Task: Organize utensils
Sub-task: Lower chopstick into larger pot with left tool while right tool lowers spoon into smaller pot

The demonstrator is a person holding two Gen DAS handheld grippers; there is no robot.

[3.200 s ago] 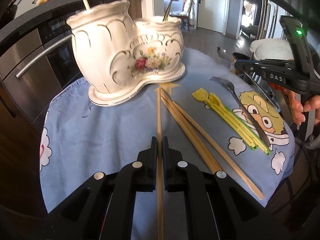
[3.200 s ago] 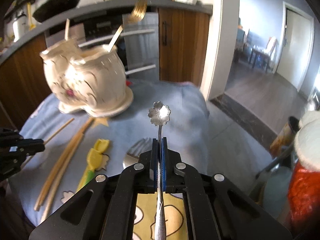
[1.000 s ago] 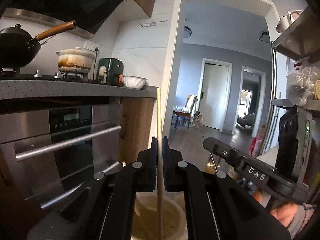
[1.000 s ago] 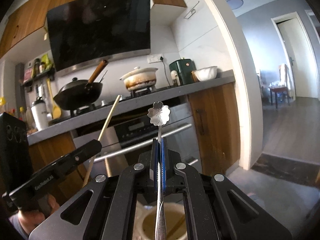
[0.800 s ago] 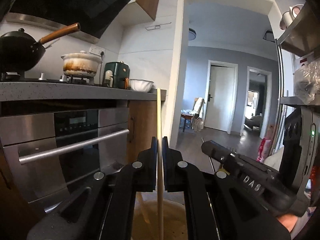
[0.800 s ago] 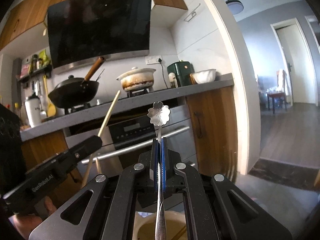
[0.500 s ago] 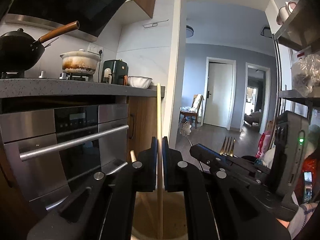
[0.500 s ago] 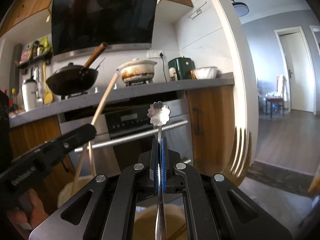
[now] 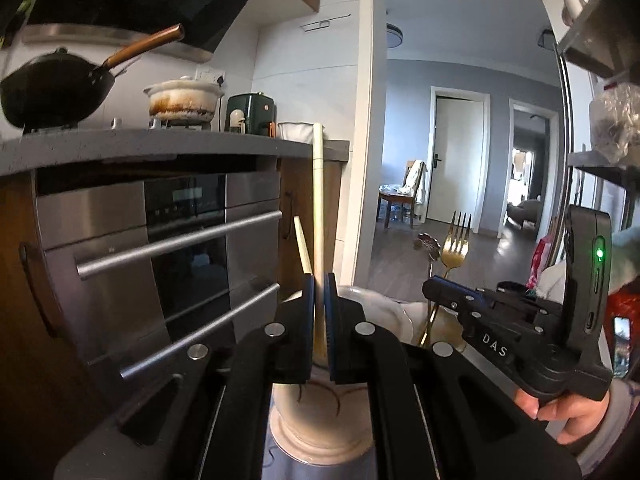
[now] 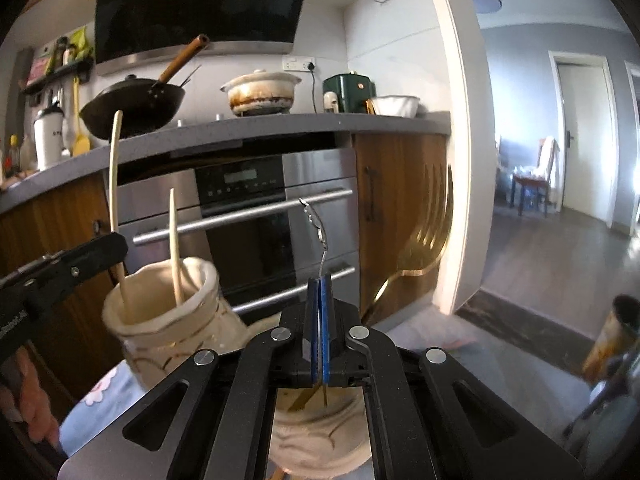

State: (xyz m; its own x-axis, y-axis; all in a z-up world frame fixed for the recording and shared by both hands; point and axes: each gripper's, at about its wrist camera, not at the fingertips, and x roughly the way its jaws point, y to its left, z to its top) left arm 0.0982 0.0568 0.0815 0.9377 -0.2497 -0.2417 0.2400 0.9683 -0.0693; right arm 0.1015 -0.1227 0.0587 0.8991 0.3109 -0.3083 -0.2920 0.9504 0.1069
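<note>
My left gripper (image 9: 319, 280) is shut on a wooden chopstick (image 9: 318, 208), held upright with its lower end inside the left cup of the cream ceramic utensil holder (image 9: 320, 412). Another chopstick (image 9: 303, 250) stands in that cup. My right gripper (image 10: 319, 280) is shut on a silver spoon with a flower-shaped handle end (image 10: 318, 226), its lower end inside the holder's right cup (image 10: 320, 444). A gold fork (image 10: 420, 256) stands in the right cup. The left cup (image 10: 160, 312) shows both chopsticks (image 10: 174, 248). The right gripper shows in the left wrist view (image 9: 432, 292).
The holder stands on a blue patterned cloth (image 10: 92, 408). Behind it is a steel oven (image 10: 248, 216) under a grey counter (image 10: 240, 128) with a wok (image 10: 132, 108) and pot (image 10: 260, 92). A doorway (image 9: 456, 160) opens to the right.
Both grippers have dropped lower over the holder, sinking the chopstick and the spoon deeper into their cups. The spoon's handle end has turned edge-on.
</note>
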